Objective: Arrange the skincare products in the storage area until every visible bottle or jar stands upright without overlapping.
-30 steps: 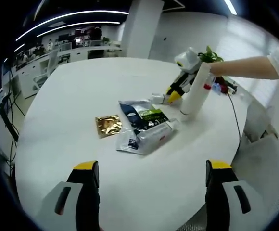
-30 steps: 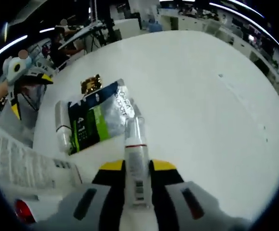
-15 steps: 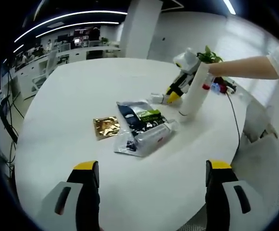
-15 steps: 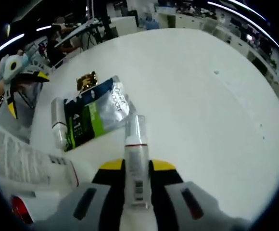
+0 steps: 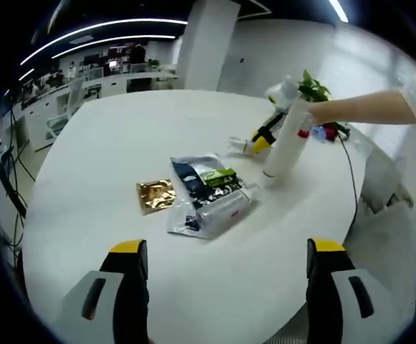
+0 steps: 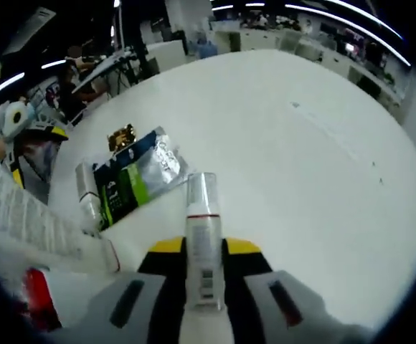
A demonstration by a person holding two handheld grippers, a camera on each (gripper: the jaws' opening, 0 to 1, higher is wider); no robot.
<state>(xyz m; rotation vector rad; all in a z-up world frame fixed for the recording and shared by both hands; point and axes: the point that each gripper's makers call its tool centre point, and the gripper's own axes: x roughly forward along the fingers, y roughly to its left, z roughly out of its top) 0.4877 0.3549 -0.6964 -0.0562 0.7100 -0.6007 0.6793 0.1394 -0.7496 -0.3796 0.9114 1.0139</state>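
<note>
Right gripper (image 6: 204,247), jaws closed on a slim white clear-capped tube (image 6: 203,240) above the round white table (image 6: 301,165). Left gripper (image 5: 222,261), jaws wide apart, holding nothing. A tall white bottle (image 5: 285,142) stands beside dark foil sachets (image 5: 206,183), a fallen clear tube (image 5: 222,206) and a gold packet (image 5: 156,194).

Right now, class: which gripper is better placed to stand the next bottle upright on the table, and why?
The right gripper. It is shut on a small bottle above bare white table. The left gripper is open and empty, apart from the clear bottle lying on the sachets.
</note>
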